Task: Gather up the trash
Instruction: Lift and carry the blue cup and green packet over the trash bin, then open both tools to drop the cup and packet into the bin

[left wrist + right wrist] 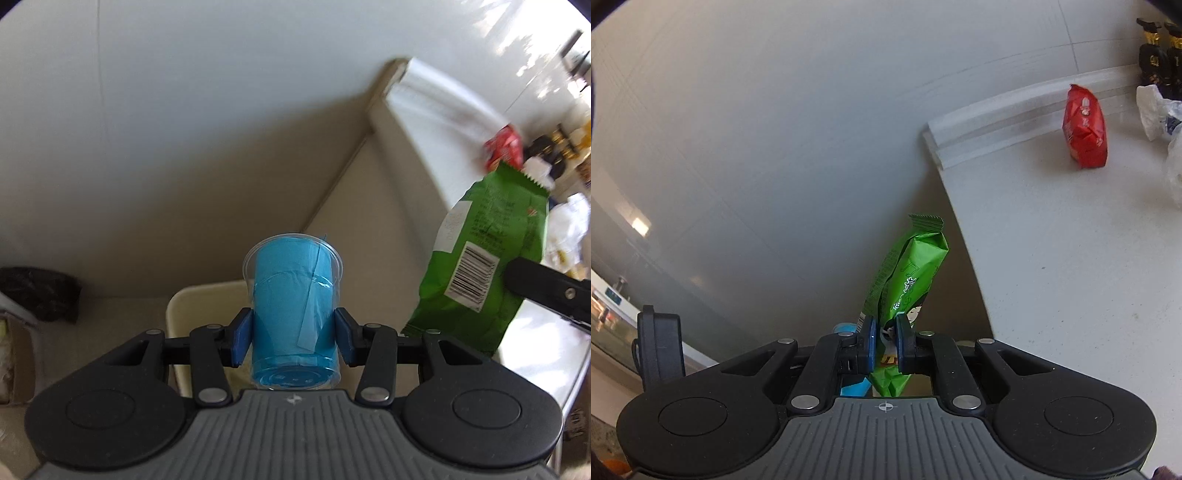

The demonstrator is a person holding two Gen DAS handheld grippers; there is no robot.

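Two pieces of trash are already in my tongs, so I judge I am at the carrying step, with the drop into a bin next. The bench (1071,258) lies to my right, its left edge running past both hands, and both loads hang off that edge over the floor. Below the left load sits a cream bin (207,299), partly hidden, which I take for the target; whether it is open I cannot tell.

My right tongs (885,347) are clenched on the lower part of the green snack bag (908,273), which stands up and leans a little toward the bench. My left tongs (293,341) grasp the clear cup (295,306) stuffed with blue paper, pads on either side of its lower half, mouth pointing away from me. The two loads hang near each other, the bag on the cup's right.

Next I would need each load brought above the bin's mouth, then let go, one at a time.

One red packet (1086,127) lies near the bench's far edge, for later.
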